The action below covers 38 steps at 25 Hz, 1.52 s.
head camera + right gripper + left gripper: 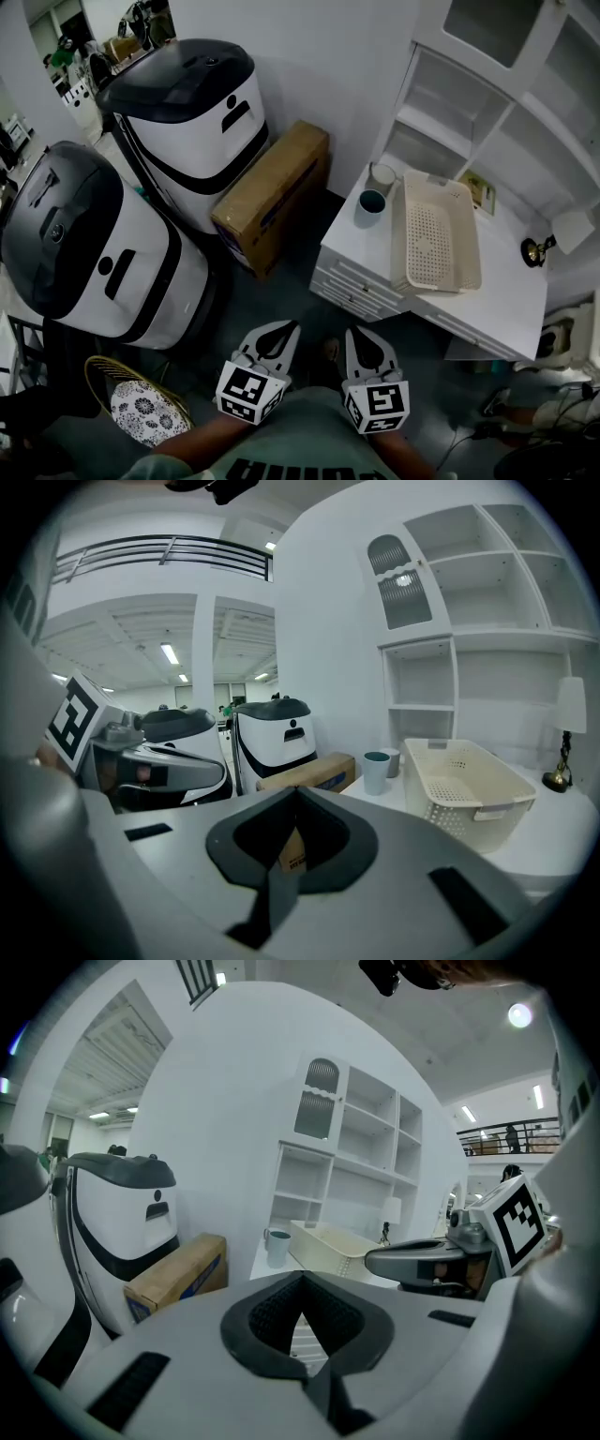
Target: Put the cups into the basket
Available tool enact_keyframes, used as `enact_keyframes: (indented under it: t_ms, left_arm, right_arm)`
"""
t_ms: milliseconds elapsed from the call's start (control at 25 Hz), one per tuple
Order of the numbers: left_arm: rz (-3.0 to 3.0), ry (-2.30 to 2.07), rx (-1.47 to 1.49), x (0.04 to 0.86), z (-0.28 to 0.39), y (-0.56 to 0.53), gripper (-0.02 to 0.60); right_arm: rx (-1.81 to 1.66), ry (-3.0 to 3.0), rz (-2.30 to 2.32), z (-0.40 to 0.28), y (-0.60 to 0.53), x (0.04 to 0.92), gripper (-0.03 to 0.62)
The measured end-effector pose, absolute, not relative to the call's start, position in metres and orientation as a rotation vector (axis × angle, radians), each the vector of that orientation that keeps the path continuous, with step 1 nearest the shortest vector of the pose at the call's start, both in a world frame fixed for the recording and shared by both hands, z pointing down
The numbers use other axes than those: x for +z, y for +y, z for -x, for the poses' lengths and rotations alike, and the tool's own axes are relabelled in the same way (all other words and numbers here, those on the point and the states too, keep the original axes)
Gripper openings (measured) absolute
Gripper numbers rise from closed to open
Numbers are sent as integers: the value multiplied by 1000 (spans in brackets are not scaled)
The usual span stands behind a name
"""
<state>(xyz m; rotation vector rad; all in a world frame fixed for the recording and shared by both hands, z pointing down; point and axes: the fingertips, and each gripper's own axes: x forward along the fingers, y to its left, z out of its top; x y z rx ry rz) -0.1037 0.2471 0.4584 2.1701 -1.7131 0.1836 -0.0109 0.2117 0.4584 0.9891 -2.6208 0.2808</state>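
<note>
Two cups stand at the left end of a white cabinet top (506,300): a pale cup with a teal inside (369,207) and a whitish cup (382,176) just behind it. Right beside them lies an empty cream perforated basket (434,234). My left gripper (272,339) and right gripper (367,345) hover side by side low in the head view, well short of the cabinet, both shut and empty. The left gripper view shows the left gripper (302,1279) pointing toward the cups (277,1246) and basket (333,1246). The right gripper view has the right gripper (296,789), teal cup (376,772) and basket (466,785).
Two large white-and-black machines (192,122) (89,244) stand at the left, with a cardboard box (272,192) leaning between them and the cabinet. A wicker seat with a patterned cushion (141,405) is at lower left. White shelves (487,103) rise behind the basket; a small dark lamp (536,249) stands at right.
</note>
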Motion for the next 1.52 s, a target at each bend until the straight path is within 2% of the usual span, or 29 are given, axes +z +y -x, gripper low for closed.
enact_keyframes:
  t_ms: [920, 1520]
  left_arm:
    - [-2135, -1758, 245, 453, 87, 104, 6]
    - [-2136, -1768, 281, 454, 87, 73, 6]
  right_arm:
    - [254, -2641, -876, 15, 77, 462, 14]
    - [308, -2619, -916, 15, 41, 470, 14]
